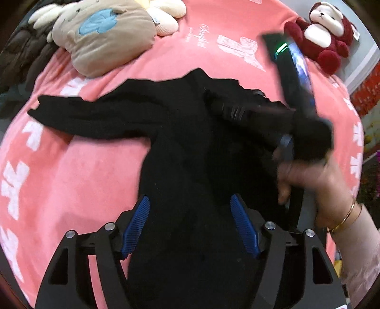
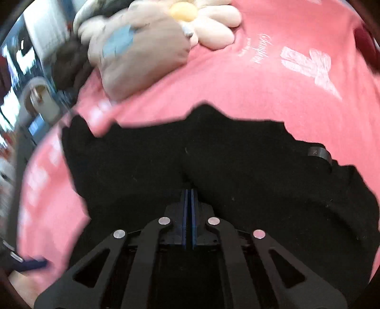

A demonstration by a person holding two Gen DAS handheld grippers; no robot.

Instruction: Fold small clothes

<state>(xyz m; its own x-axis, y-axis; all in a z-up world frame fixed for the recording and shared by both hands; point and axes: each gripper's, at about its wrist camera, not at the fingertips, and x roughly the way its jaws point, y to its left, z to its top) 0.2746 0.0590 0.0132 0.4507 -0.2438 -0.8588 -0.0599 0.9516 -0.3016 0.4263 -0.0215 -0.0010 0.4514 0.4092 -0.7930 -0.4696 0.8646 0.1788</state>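
A small black long-sleeved garment (image 1: 180,142) lies on a pink blanket (image 1: 71,171), one sleeve (image 1: 78,116) stretched out to the left. My left gripper (image 1: 190,204) is open, its blue pads either side of the garment's body. My right gripper (image 2: 189,192) is shut on a fold of the black garment (image 2: 213,154). In the left wrist view the right gripper's body (image 1: 294,78) and the hand holding it (image 1: 315,180) are over the garment's right side, blurred with motion.
A beige plush cushion (image 1: 102,40) and a cream flower plush (image 1: 163,12) lie at the blanket's far left. A red and white plush monkey (image 1: 325,35) sits at the far right. The blanket's left edge (image 2: 42,147) borders furniture clutter.
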